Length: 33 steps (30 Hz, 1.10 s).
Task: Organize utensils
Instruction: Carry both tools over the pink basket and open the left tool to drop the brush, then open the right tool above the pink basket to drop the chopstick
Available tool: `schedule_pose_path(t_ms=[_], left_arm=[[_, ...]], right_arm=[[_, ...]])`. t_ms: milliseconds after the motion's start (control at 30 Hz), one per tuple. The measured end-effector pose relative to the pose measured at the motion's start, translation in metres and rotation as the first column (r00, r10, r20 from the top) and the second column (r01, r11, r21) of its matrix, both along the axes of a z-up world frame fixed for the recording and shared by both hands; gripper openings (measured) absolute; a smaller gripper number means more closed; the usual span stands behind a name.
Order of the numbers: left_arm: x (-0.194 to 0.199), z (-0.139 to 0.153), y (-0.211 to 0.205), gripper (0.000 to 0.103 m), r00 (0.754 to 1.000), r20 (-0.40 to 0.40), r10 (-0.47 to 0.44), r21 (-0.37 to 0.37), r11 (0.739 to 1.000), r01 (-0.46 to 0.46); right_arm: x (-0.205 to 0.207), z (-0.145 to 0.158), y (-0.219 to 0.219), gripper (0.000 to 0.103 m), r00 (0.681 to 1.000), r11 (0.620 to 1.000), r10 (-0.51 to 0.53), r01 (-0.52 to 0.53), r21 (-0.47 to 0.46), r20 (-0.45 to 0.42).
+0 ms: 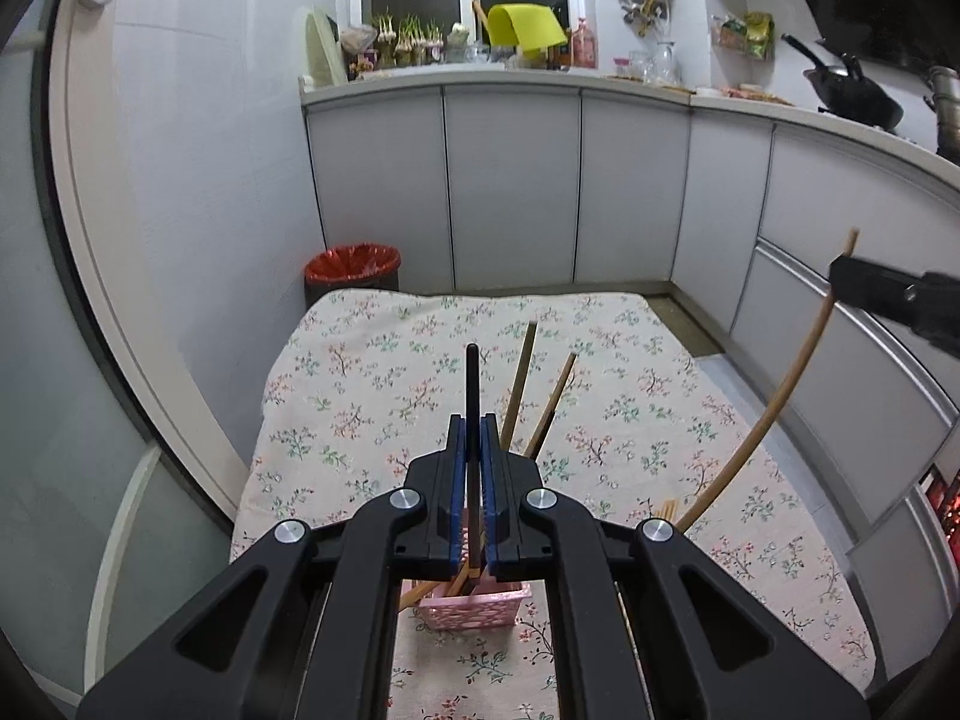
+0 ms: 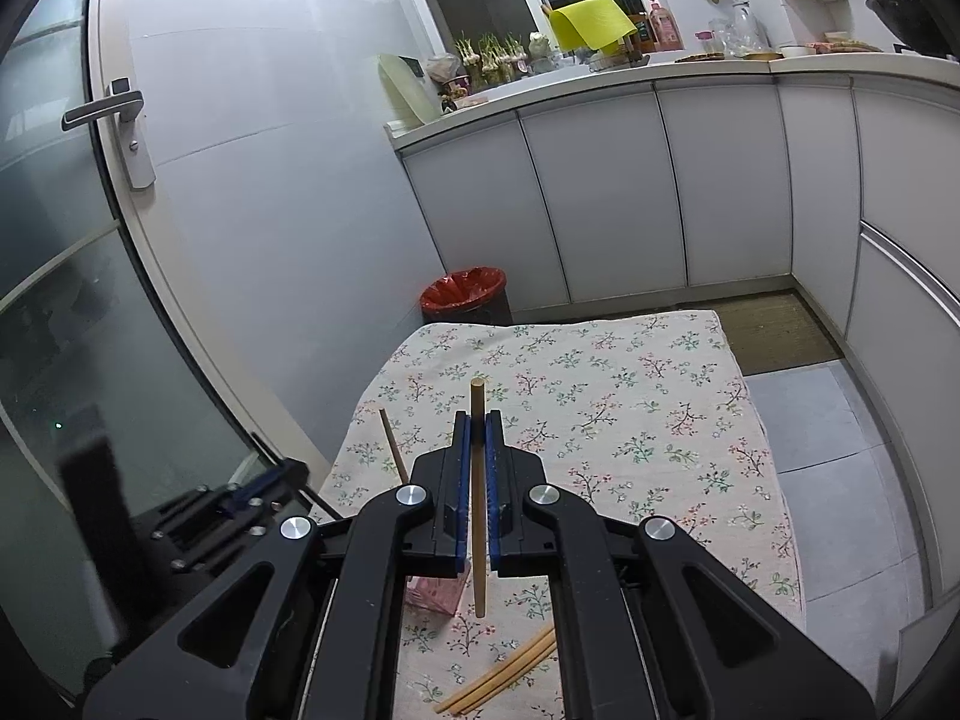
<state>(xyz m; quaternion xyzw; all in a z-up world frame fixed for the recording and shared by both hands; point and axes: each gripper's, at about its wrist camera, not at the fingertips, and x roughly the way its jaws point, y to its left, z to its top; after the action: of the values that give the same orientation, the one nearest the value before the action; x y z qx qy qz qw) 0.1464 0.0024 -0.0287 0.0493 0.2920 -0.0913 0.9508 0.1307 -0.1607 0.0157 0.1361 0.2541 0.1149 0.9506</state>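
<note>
Left gripper (image 1: 473, 450) clenches a black chopstick (image 1: 472, 384) above the pink basket (image 1: 474, 603) at bottom centre; right gripper (image 2: 478, 450) grips a wooden chopstick (image 2: 478, 540). Either could miss the basket, or tip it.

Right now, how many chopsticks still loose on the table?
2 visible: a pair of chopsticks lying side by side on the tablecloth, near edge, right of the pink basket. More may be hidden under the jaws.
</note>
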Motion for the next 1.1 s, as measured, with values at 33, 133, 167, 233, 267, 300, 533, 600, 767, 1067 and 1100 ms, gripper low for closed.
schedule_pose_path(t_ms=[33,133,167,233,267,300,533,600,767,1067,1100], left_arm=[[0.004,-0.004,0.001,0.005,1.0,-0.015,-0.003,-0.002,1.0,0.003],[0.009,-0.013,0.004,0.006,0.999,-0.037,-0.001,-0.016,1.0,0.0],[0.009,-0.013,0.005,0.006,0.999,-0.039,0.004,-0.022,1.0,-0.005],[0.005,-0.008,0.007,0.013,1.0,-0.031,0.004,-0.049,0.999,-0.005],[0.002,-0.004,0.008,0.02,1.0,-0.021,0.006,-0.059,0.998,-0.007],[0.001,-0.001,0.01,0.034,1.0,-0.012,0.009,-0.066,0.998,-0.01],[-0.016,0.021,0.028,0.042,0.999,0.028,0.043,-0.126,0.991,-0.039],[-0.019,0.023,0.033,0.042,0.998,0.033,0.05,-0.126,0.991,-0.045],[-0.021,0.022,0.045,0.042,0.998,0.031,0.063,-0.124,0.991,-0.059],[-0.021,0.018,0.056,0.042,0.997,0.014,0.082,-0.121,0.989,-0.079],[-0.022,0.017,0.055,0.042,0.997,0.013,0.08,-0.121,0.99,-0.078]], right_arm=[[0.0,0.0,0.002,0.004,1.0,1.0,0.003,-0.003,-0.001,0.0],[0.001,0.0,0.005,0.004,1.0,1.0,0.008,-0.008,-0.001,0.003],[0.002,0.001,0.006,0.004,1.0,1.0,0.01,-0.01,-0.001,0.004],[0.001,0.005,0.008,0.004,1.0,1.0,0.015,-0.015,0.001,0.011],[0.0,0.007,0.01,0.004,1.0,1.0,0.018,-0.018,0.003,0.019],[-0.001,0.01,0.011,0.004,0.999,1.0,0.02,-0.02,0.007,0.027],[0.002,0.022,0.021,0.004,0.995,0.998,0.037,-0.041,0.05,0.089],[0.006,0.02,0.025,0.004,0.994,0.997,0.043,-0.049,0.061,0.097],[0.023,0.006,0.042,0.004,0.995,0.997,0.059,-0.063,0.052,0.079],[0.041,-0.017,0.055,0.015,0.998,0.998,0.058,-0.058,0.033,0.007],[0.041,-0.016,0.054,0.026,0.998,0.997,0.061,-0.061,0.042,0.005]])
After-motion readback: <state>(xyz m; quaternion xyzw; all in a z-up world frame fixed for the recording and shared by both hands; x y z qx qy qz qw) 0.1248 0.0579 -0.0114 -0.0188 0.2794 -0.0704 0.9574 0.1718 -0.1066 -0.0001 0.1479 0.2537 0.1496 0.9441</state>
